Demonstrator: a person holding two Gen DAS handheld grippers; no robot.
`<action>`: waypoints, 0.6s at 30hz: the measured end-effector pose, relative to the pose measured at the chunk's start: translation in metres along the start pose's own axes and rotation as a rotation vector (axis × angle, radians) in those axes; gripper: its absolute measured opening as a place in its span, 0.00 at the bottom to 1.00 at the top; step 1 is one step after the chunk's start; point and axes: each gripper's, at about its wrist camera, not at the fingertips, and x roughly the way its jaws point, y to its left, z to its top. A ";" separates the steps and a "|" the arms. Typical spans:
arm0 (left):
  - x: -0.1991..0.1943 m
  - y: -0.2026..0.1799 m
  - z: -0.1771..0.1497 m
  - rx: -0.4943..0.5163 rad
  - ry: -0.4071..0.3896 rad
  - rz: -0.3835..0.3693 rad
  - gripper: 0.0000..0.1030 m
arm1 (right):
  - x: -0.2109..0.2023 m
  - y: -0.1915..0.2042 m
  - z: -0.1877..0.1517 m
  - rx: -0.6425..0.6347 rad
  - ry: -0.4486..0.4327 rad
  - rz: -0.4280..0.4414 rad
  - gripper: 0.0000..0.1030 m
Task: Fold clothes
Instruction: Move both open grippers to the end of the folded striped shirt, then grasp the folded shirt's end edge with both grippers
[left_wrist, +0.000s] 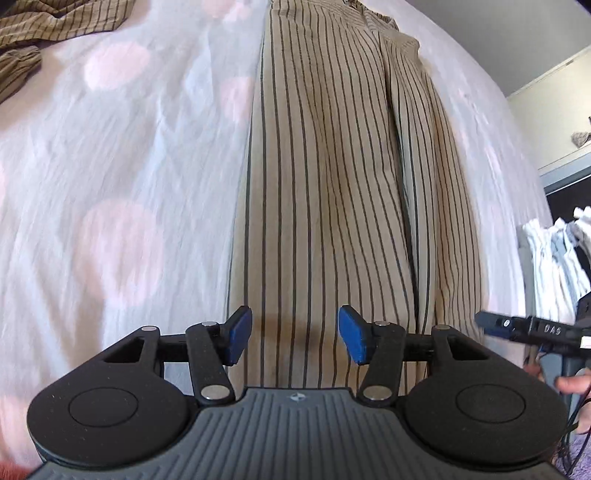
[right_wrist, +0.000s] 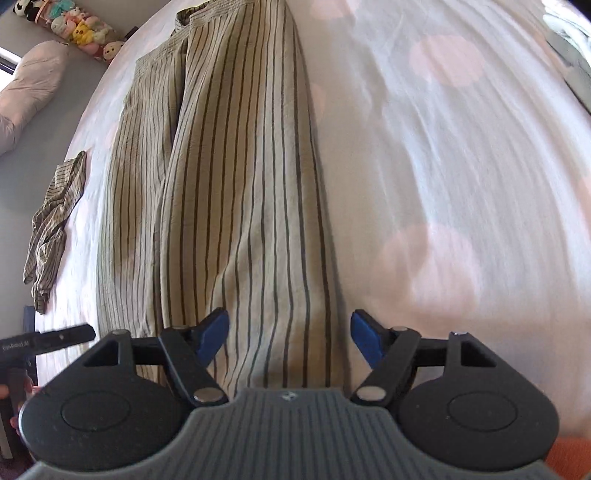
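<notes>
While we hold both grippers over the near end of the trousers, the thing that matters is their long axis: they lie stretched straight away from us on the bedsheet, hems near the jaws and waistband at the far end. Any lengthwise fold would have to carry this near end up along that line toward the waistband, we judge.

Our left gripper has its jaws apart, with striped cloth showing below the gap but no pad pressing on it. Our right gripper likewise stands released, jaws wide, over the leg nearest the right edge of the trousers. Neither grasps anything. Both sit about equally near the hem end, side by side, so neither hand has a clear lead; each looks placed to take its own corner.

In the left view we see the right gripper's tip poking in at the right edge, and a rack of pale clothes beyond the bed. Only the right view shows a second striped garment crumpled near the left edge of the bed, well apart from the trousers, plus a pillow and a row of plush toys behind. That view also shows the two legs overlapping, one lying partly atop the other.
</notes>
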 end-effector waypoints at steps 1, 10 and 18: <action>0.004 0.004 0.004 -0.003 0.008 -0.001 0.48 | 0.003 -0.002 0.002 0.007 0.007 0.004 0.78; 0.021 0.030 -0.009 -0.147 0.016 -0.061 0.33 | 0.007 -0.011 -0.001 0.050 0.009 0.106 0.72; 0.003 0.032 -0.013 -0.188 -0.098 -0.008 0.33 | 0.003 -0.014 -0.001 0.072 -0.031 0.145 0.59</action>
